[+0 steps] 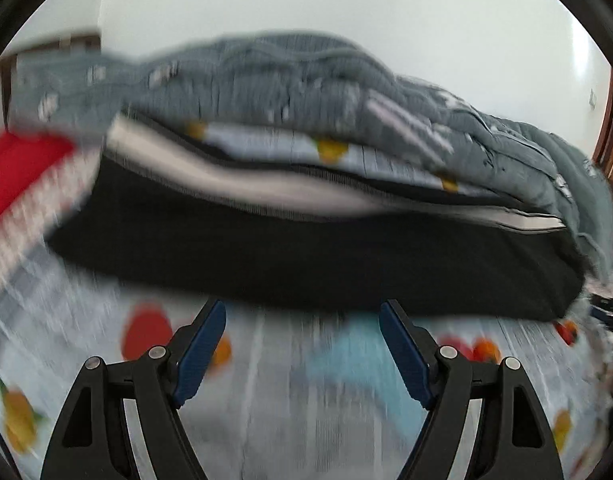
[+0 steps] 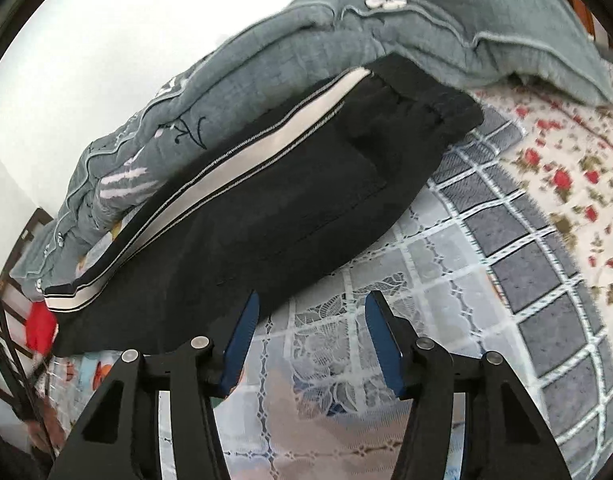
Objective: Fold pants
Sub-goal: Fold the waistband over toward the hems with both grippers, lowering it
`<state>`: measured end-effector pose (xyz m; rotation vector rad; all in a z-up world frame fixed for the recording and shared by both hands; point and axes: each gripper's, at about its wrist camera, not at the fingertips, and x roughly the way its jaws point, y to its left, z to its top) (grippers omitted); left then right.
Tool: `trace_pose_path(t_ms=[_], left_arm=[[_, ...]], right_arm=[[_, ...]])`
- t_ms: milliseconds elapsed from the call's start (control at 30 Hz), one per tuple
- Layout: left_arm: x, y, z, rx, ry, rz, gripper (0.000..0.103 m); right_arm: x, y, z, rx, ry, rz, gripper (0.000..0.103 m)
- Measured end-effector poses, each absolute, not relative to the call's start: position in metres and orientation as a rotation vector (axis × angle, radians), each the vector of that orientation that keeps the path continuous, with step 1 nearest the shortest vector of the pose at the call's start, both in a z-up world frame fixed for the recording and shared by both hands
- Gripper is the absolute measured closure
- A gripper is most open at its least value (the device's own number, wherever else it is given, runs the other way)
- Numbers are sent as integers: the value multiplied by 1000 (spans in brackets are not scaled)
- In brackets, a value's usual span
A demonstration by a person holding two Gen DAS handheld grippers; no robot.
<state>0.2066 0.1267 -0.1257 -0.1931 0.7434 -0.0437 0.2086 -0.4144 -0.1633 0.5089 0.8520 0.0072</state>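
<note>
Pants: your black pants with the white side stripe lie folded on the bed sheet, against the grey quilt.
Left gripper: jaws apart, empty, apparently just short of the pants' edge; view blurred.
Right gripper: jaws apart, empty, left fingertip at the pants' hem.

The bed is covered by a patterned sheet. Black pants with a white stripe are laid flat on it, backed by a bunched grey quilt.
</note>
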Motion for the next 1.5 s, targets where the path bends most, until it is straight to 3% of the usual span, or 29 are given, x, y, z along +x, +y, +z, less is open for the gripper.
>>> trace_pose_path(t_ms=[233,400,500,567,633,900,933,967,1000,1067,1500], left_arm=[[197,173,-157,-421,819,-24,27],[224,206,-166,-612,833,-27,29],[244,227,-176,-716,831,-39,37],[253,238,-182,-778,822,-24,52],[262,254,-190,-862,817,-2,57],[288,254,-195,-877,802,30,61],[288,253,-194,-863,805,42,64],[288,252,-192,-846,808,66,78],[288,253,-192,-839,812,78,84],[288,253,-191,-836,813,58,89],[201,247,-156,-732,779,-10,91]], right_arm=[[227,-413,-180,491,903,-12,49],[249,-414,-184,505,927,-25,62],[262,-416,-188,530,931,-23,63],[271,-416,-189,535,938,-28,63],[280,-415,-190,533,944,-35,63],[311,-412,-194,548,929,-58,62],[313,-410,-193,539,923,-63,65],[313,-409,-192,522,915,-74,80],[312,-407,-190,503,902,-85,89],[305,-407,-181,502,856,-74,94],[221,-410,-129,473,771,-34,98]])
